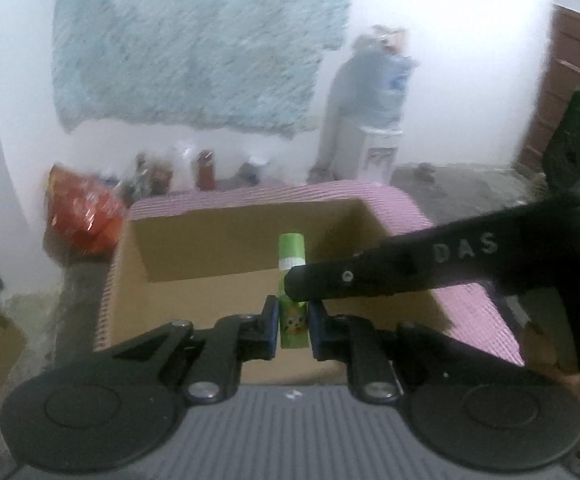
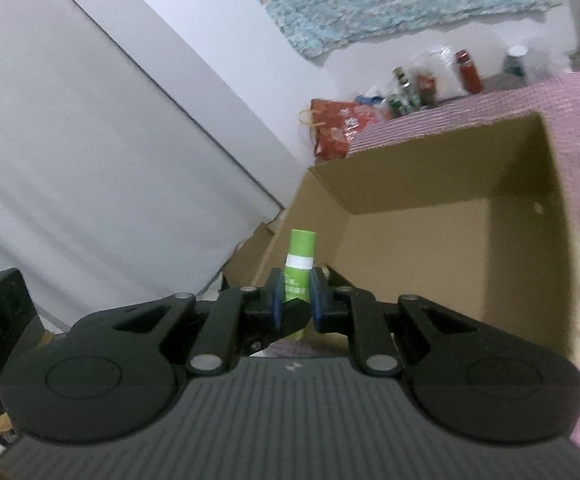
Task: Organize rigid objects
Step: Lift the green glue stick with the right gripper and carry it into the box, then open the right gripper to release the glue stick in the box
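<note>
A green glue stick (image 1: pixel 291 322) stands upright between the fingers of my left gripper (image 1: pixel 293 328), which close on its lower part. My right gripper (image 2: pixel 297 300) is shut on the same green glue stick (image 2: pixel 299 258) higher up; its black finger (image 1: pixel 329 284) crosses the stick from the right in the left wrist view. Both hold it over the near edge of an open brown cardboard box (image 1: pixel 250 236), which shows empty inside in the right wrist view (image 2: pixel 429 240).
The box rests on a pink striped mat (image 1: pixel 401 200). A red bag (image 1: pixel 82 216) and several bottles (image 1: pixel 206 168) stand by the white wall behind. A wrapped grey cylinder (image 1: pixel 365 112) stands at the back right.
</note>
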